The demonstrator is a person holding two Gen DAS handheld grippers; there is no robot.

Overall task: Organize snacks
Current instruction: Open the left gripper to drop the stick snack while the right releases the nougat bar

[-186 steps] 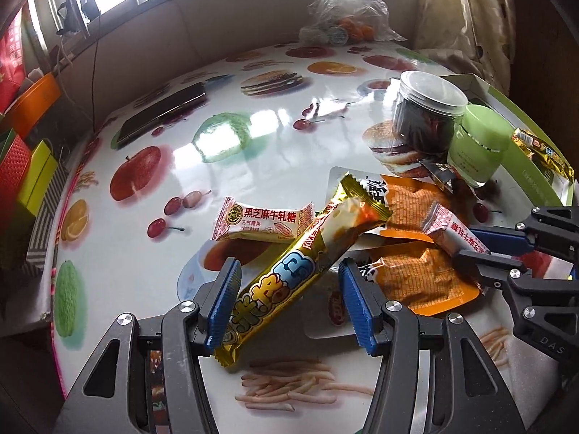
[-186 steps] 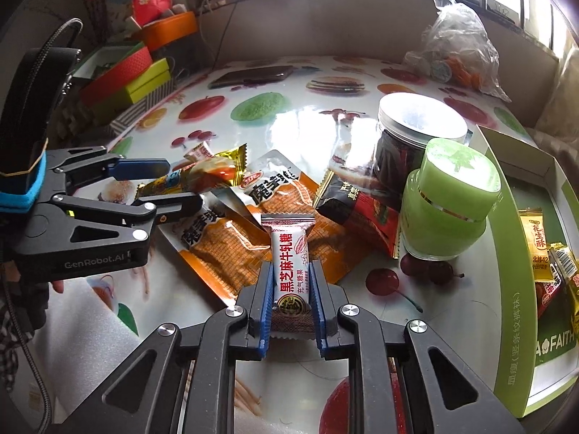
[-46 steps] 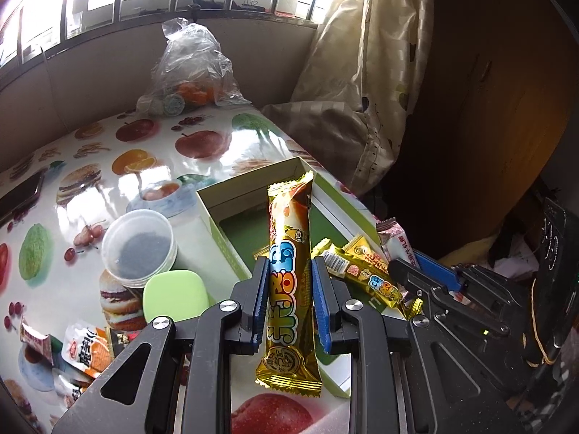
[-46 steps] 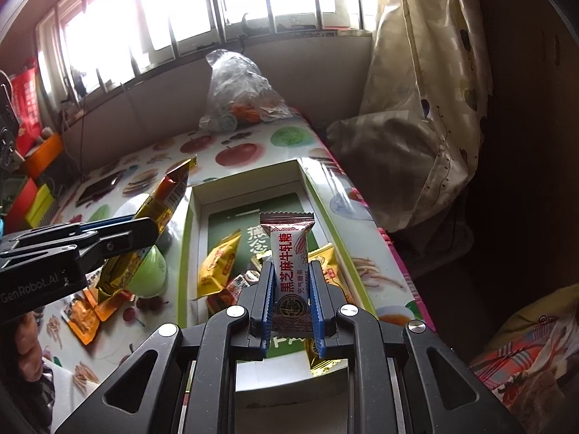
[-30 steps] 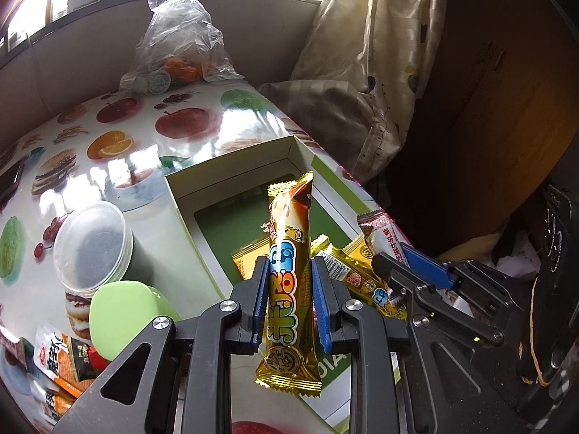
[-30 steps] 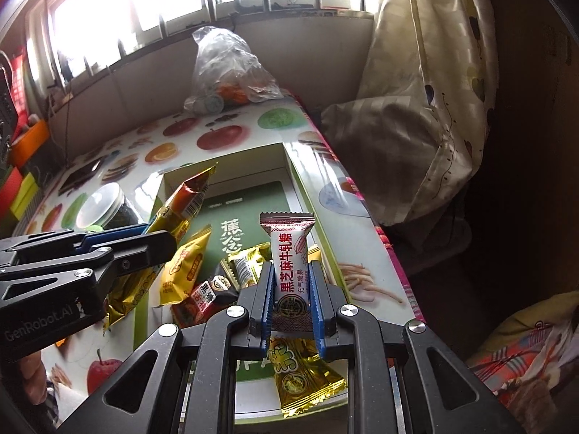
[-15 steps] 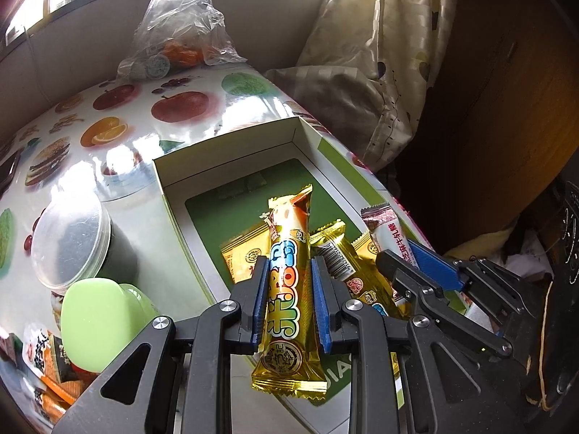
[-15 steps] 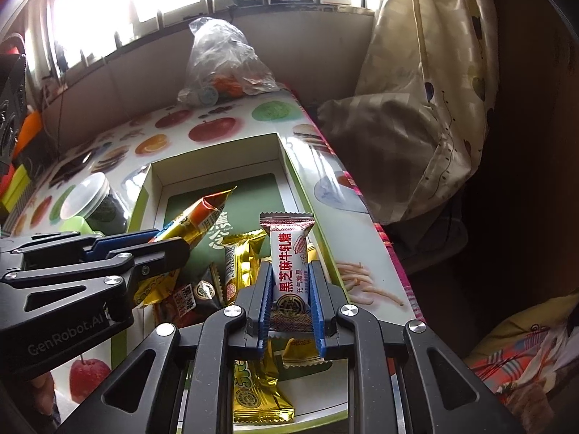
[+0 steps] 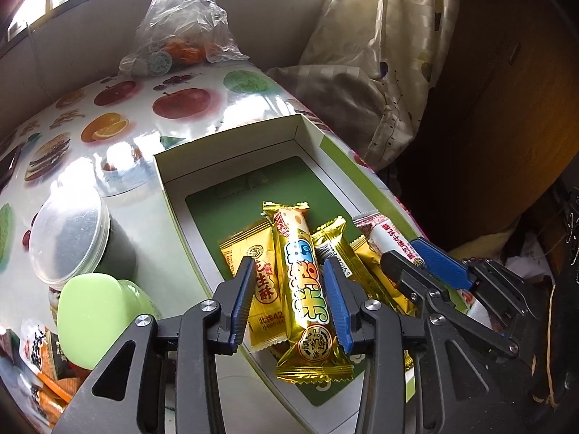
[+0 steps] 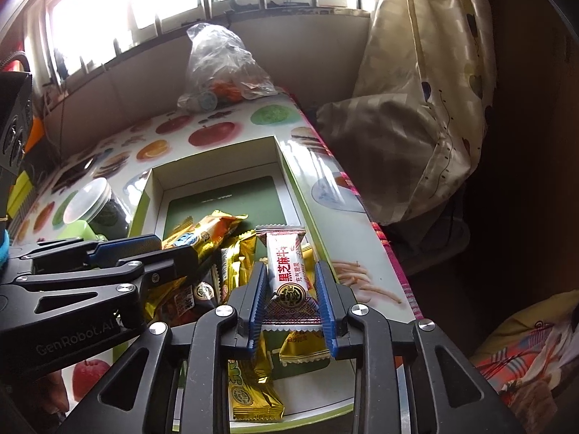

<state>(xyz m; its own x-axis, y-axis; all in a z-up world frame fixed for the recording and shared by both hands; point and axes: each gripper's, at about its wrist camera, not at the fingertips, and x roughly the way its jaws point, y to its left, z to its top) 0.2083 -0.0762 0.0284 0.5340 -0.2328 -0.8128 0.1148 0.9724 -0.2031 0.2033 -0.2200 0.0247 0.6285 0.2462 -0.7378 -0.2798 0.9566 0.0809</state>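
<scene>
A green-and-white box (image 9: 170,195) (image 10: 289,177) at the table's right edge holds several gold snack packs. My left gripper (image 9: 291,302) is over the box with its jaws parted, and the long gold snack bar (image 9: 302,282) lies loose between them on the packs below. My right gripper (image 10: 291,302) has also parted its jaws, and the white-and-red candy pack (image 10: 287,267) rests between them without being squeezed. The left gripper also shows in the right wrist view (image 10: 170,253), the right gripper in the left wrist view (image 9: 409,264).
A clear-lidded jar (image 9: 76,238) and a green-lidded jar (image 9: 90,311) stand left of the box, with orange snack packs (image 9: 43,376) beside them. A plastic bag of fruit (image 9: 181,32) lies at the back. A curtain (image 9: 380,58) hangs past the table's right edge.
Both grippers have lowered toward the box and opened. The gold bar and the candy pack have been let go and now lie among the packs inside.
</scene>
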